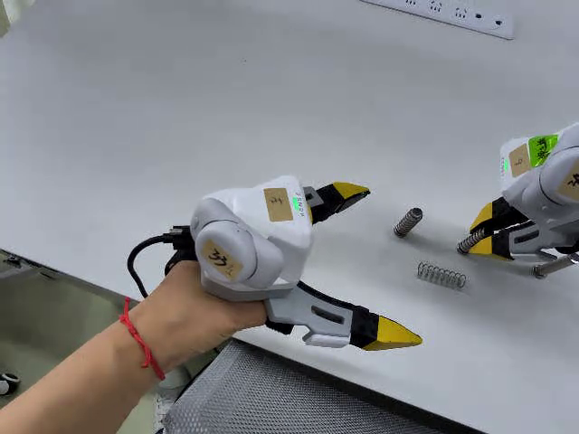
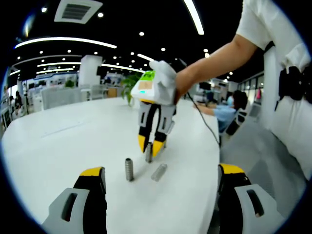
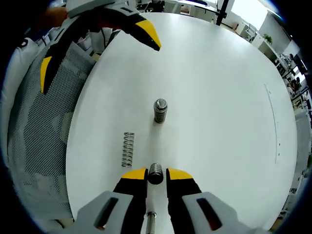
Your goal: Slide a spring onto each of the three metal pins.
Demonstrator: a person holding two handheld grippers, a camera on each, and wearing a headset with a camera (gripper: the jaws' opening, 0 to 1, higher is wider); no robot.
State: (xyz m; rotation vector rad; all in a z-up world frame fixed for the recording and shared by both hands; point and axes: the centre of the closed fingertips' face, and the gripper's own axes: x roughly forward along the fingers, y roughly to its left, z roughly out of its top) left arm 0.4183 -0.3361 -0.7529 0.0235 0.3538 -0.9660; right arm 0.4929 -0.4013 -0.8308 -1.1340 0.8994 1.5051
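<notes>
Spring (image 3: 155, 174) between right gripper (image 3: 156, 171) fingers (image 3: 135, 177), pinched

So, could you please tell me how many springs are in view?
3: a held spring between the right gripper's jaws, a loose spring lying beside it, an upright spring farther out. Others may be hidden.

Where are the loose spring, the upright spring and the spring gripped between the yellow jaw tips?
Loose spring (image 1: 441, 275), head view, middle of its coils.
Upright spring (image 3: 160, 114), right gripper view, side coils.
Held spring (image 3: 155, 173), right gripper view, its top end.
</notes>
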